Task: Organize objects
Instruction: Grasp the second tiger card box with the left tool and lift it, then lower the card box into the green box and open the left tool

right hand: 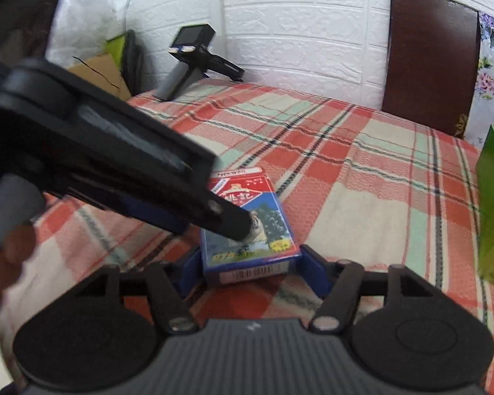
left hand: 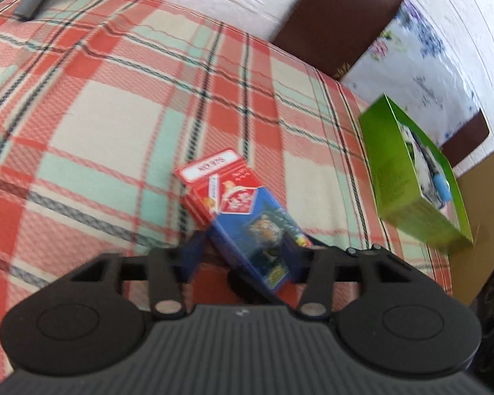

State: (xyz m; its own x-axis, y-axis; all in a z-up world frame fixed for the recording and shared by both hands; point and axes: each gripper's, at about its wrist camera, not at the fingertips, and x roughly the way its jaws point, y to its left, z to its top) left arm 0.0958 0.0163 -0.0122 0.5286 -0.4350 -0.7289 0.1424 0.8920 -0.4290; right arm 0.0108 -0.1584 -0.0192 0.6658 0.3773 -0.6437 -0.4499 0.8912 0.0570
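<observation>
A red and blue card box [left hand: 243, 210] lies flat on the plaid tablecloth [left hand: 115, 131]. My left gripper [left hand: 247, 256] is open, its blue fingers on either side of the box's near end. In the right wrist view the same box [right hand: 247, 223] lies between my right gripper's [right hand: 252, 266] open blue fingers, its barcode end toward me. The left gripper body [right hand: 115, 164] reaches in from the left there and covers part of the box. A green box [left hand: 415, 177] stands at the table's right edge.
A dark brown chair back [right hand: 431, 59] stands behind the table against the white brick wall. A grey and black handheld device [right hand: 191, 62] rests at the far left corner. Cardboard [right hand: 98, 72] and a white bag sit beyond it.
</observation>
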